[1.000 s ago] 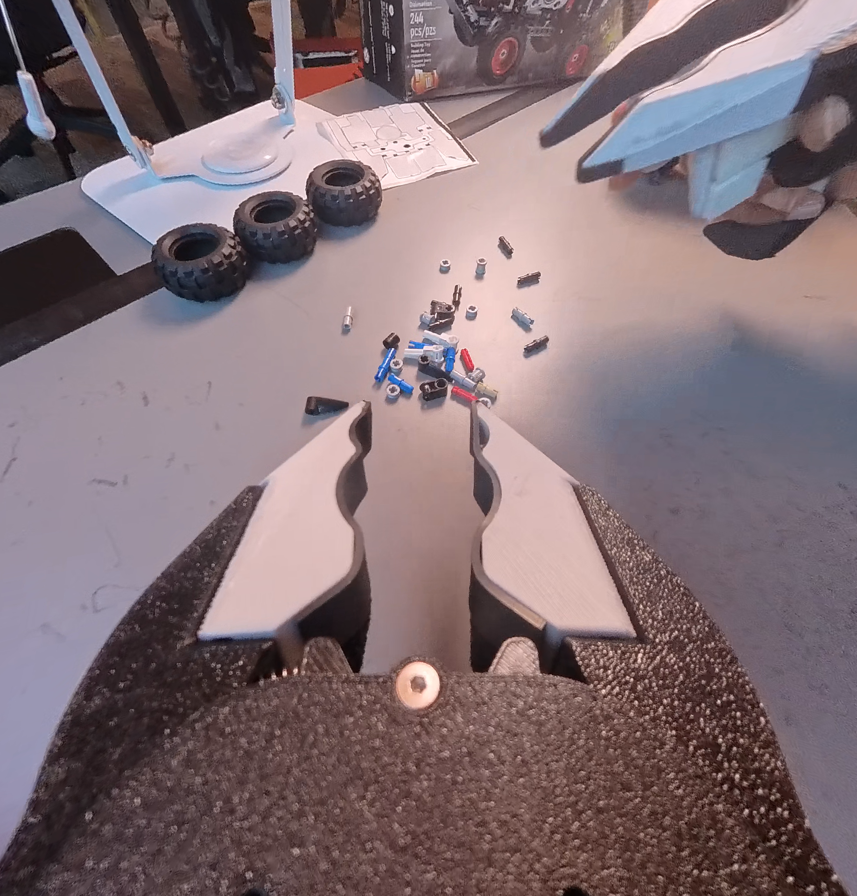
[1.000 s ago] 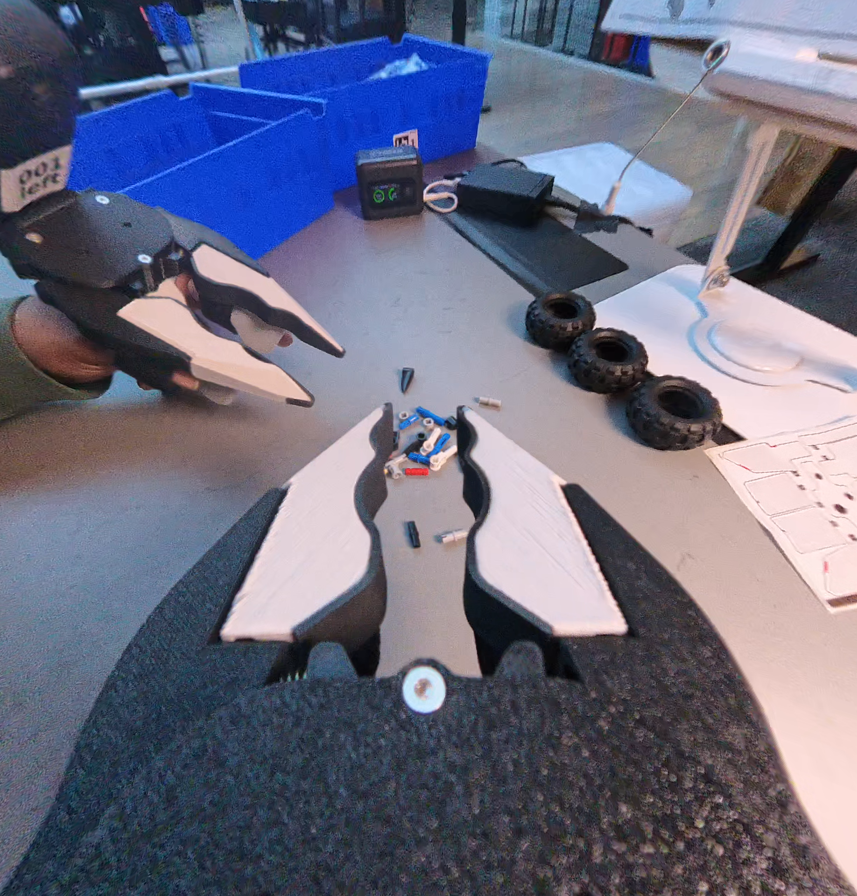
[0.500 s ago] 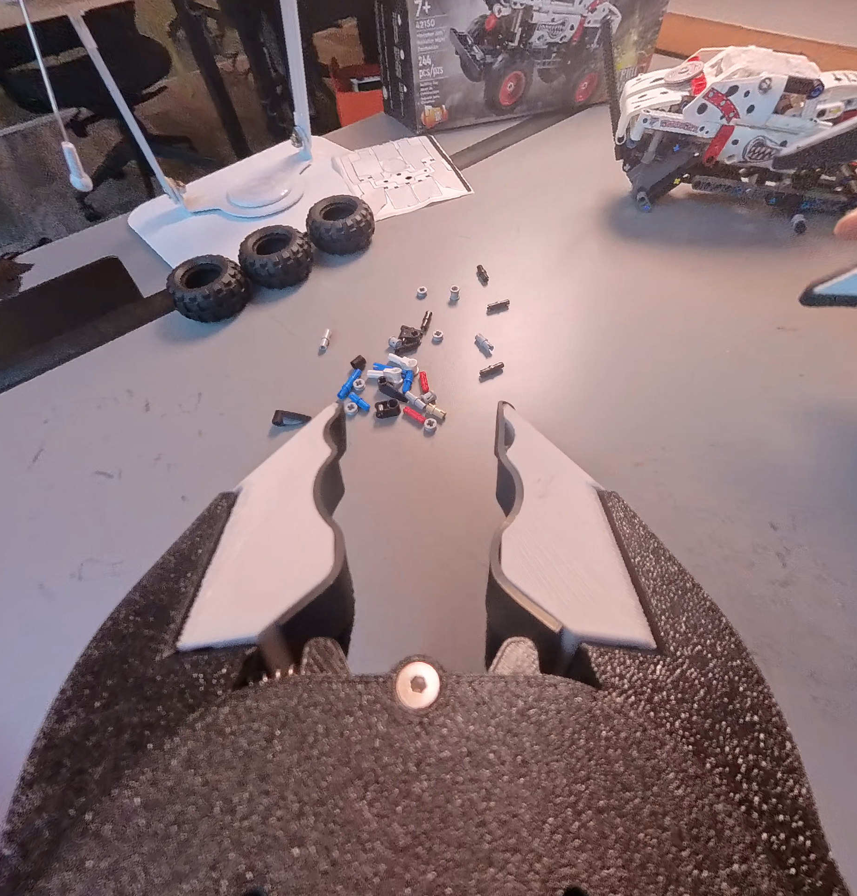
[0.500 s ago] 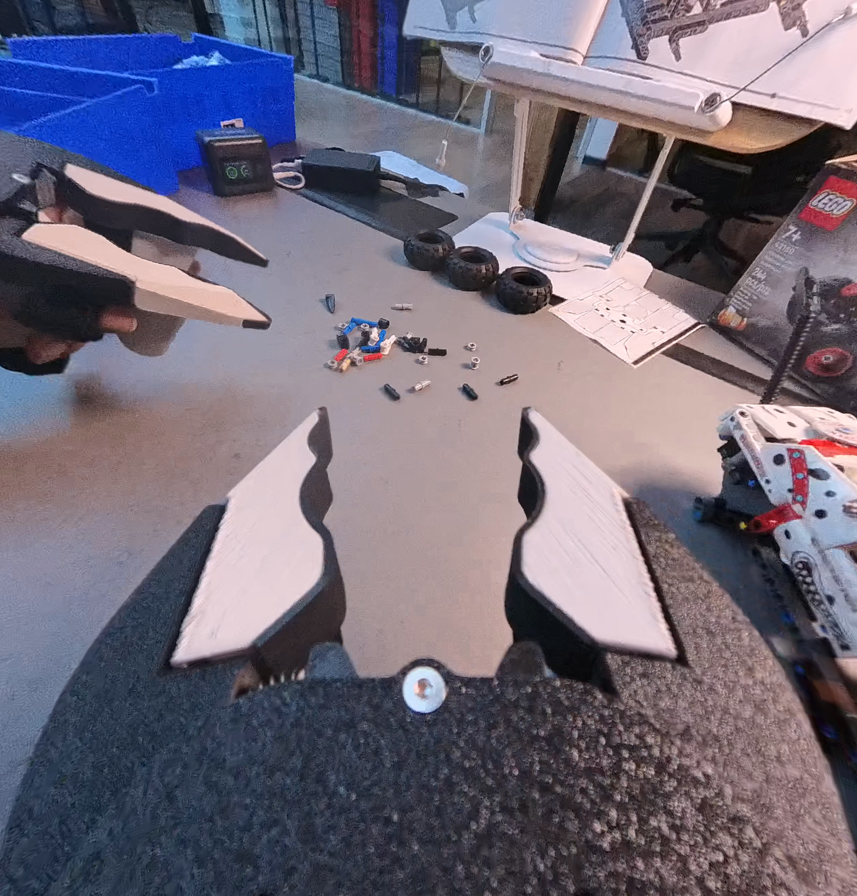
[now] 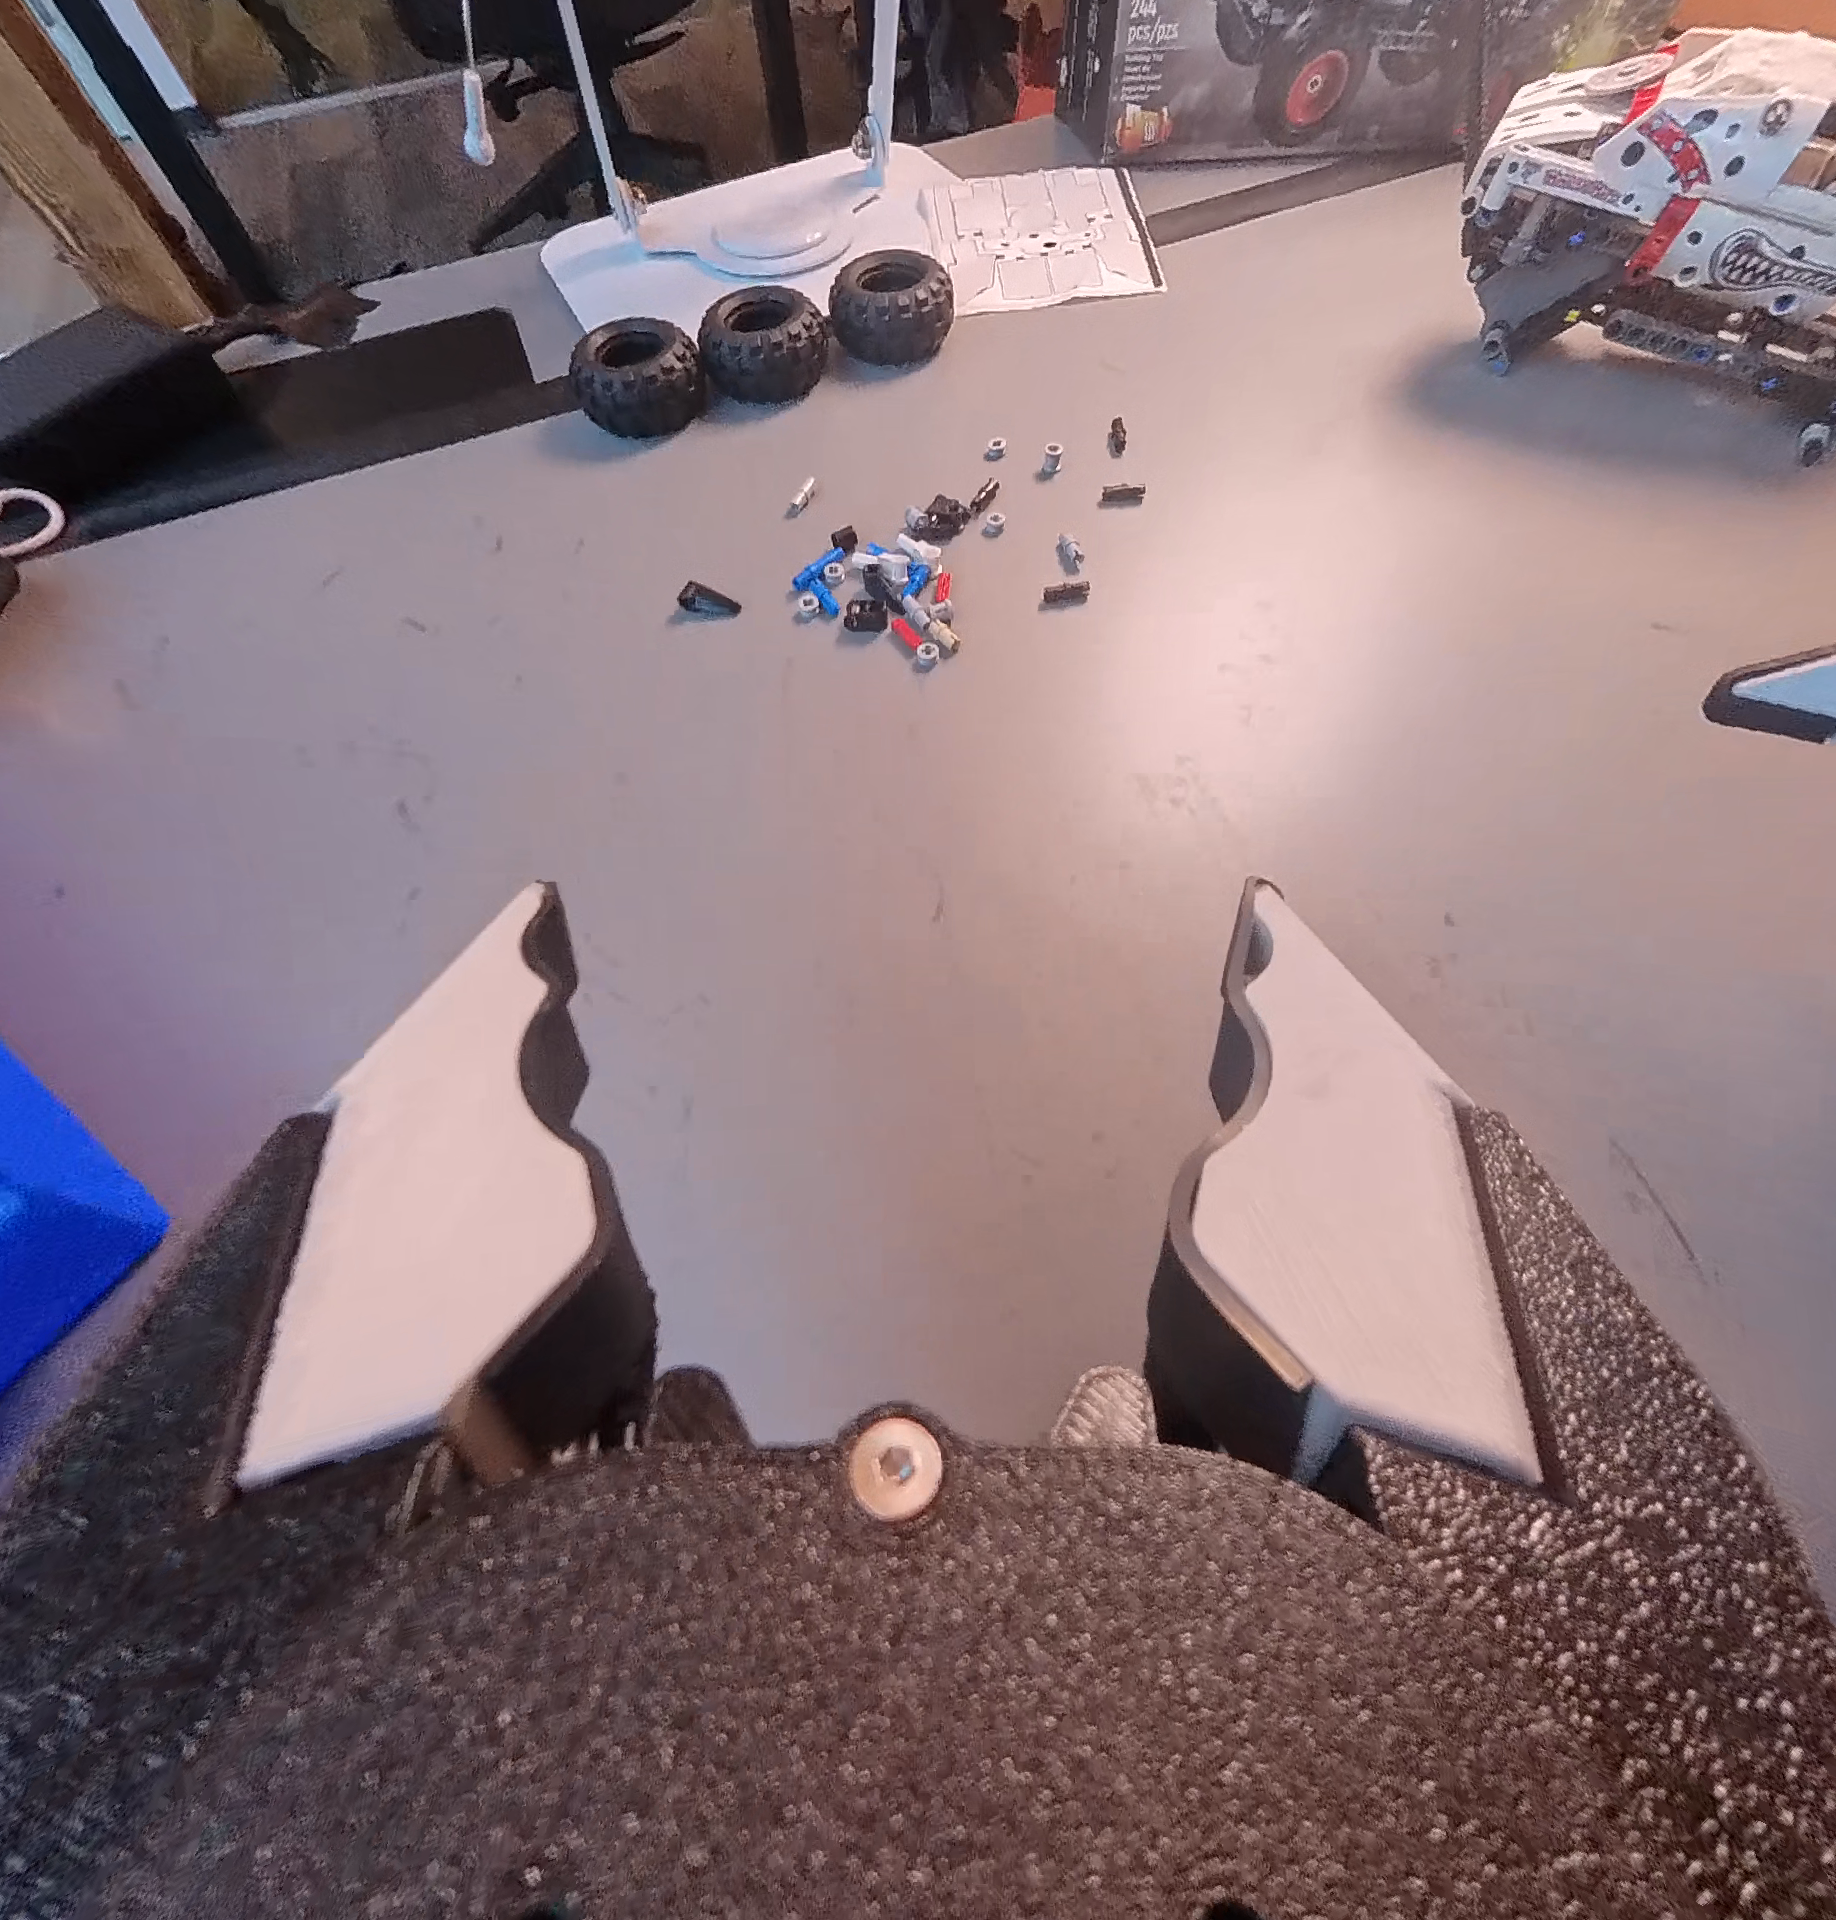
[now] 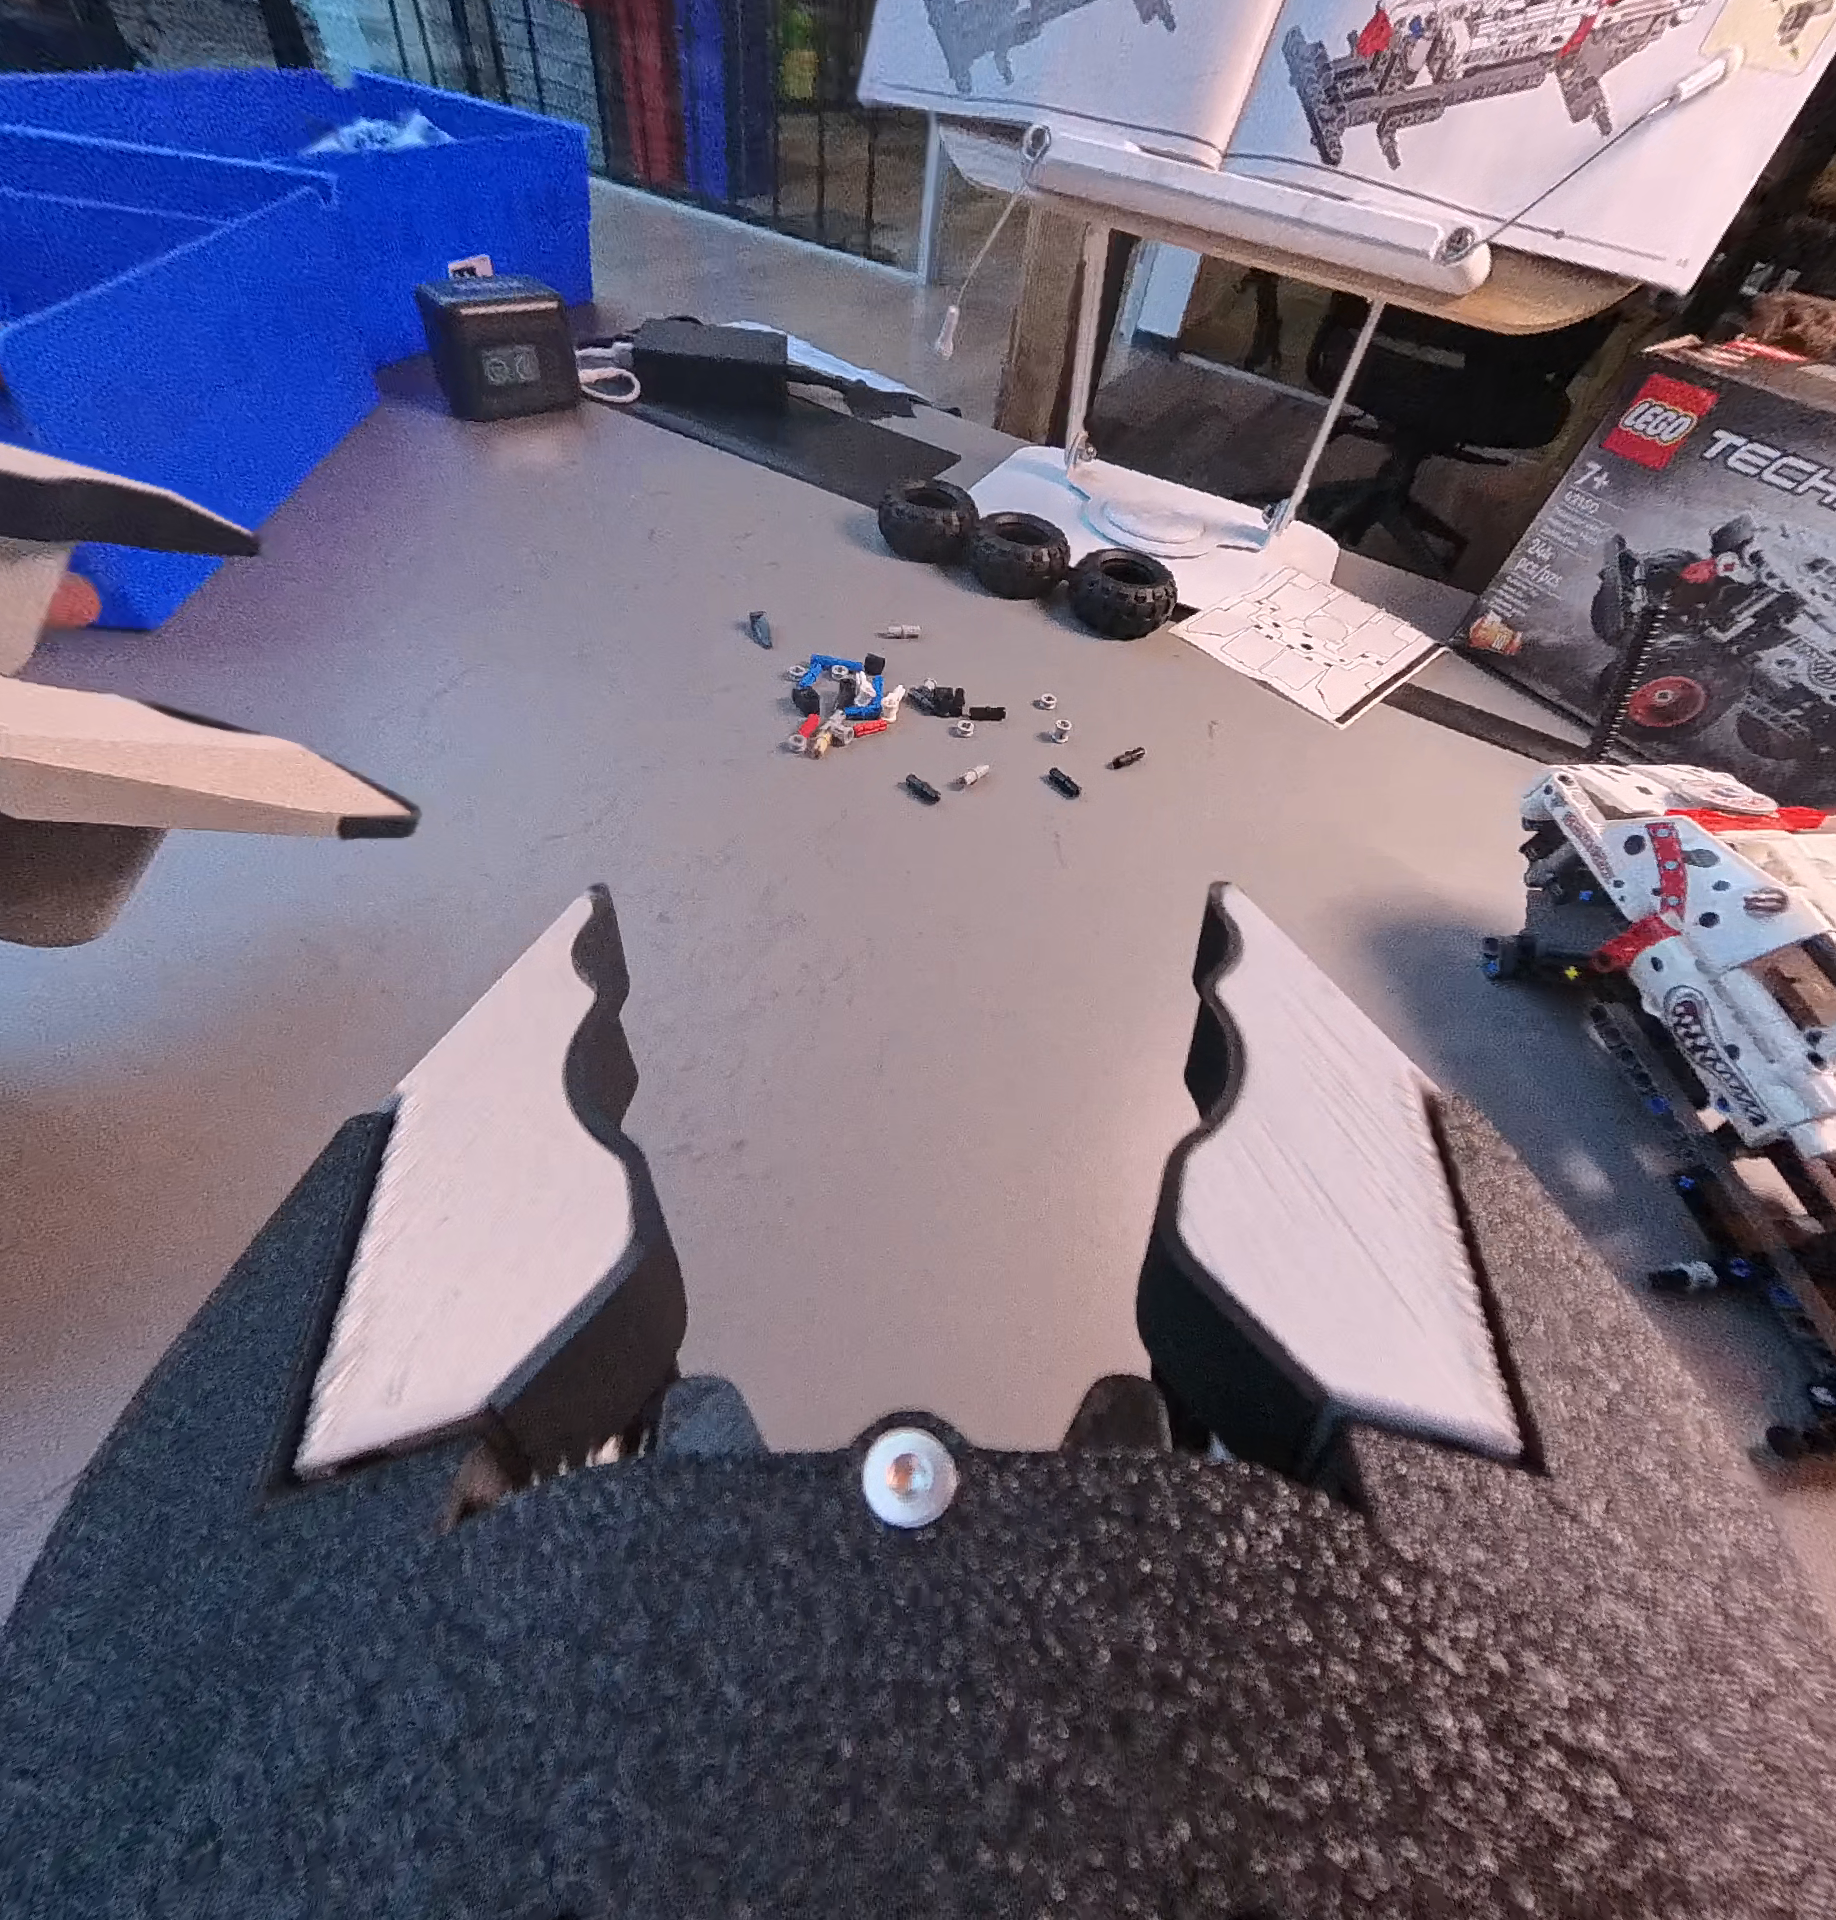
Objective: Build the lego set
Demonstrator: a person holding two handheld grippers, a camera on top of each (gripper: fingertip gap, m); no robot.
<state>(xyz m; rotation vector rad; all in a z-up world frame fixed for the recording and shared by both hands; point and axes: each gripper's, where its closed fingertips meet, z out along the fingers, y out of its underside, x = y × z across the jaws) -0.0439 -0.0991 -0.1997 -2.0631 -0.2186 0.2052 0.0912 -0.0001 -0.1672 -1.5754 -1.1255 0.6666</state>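
Note:
A small heap of loose lego pins and connectors [image 5: 893,582] lies mid-table; it also shows in the right wrist view [image 6: 862,707]. Three black tyres [image 5: 763,343] stand in a row behind it, seen too in the right wrist view [image 6: 1018,556]. The half-built white spotted truck [image 5: 1683,229] sits at the far right, and close at the right in the right wrist view [image 6: 1724,956]. My left gripper [image 5: 898,904] is wide open and empty, well short of the heap. My right gripper [image 6: 909,904] is wide open and empty, left of the truck.
A white book stand [image 6: 1184,520] holds open instructions behind the tyres. A sticker sheet [image 5: 1039,239] and the set's box [image 6: 1703,561] lie at the back. Blue bins [image 6: 218,301] and a black charger [image 6: 498,348] stand far left. A black mat [image 5: 374,384] lies back left. The half-built white spotted truck [image 5: 1683,229] is closer to my right gripper, around 20 cm from its tips; the left tips are 35 cm off. My right wrist view [image 6: 1645,943] looks at it from another angle.
Both grippers have pulled back from the heap of pieces and opened wide. The right gripper has swung right, bringing the truck into its view.

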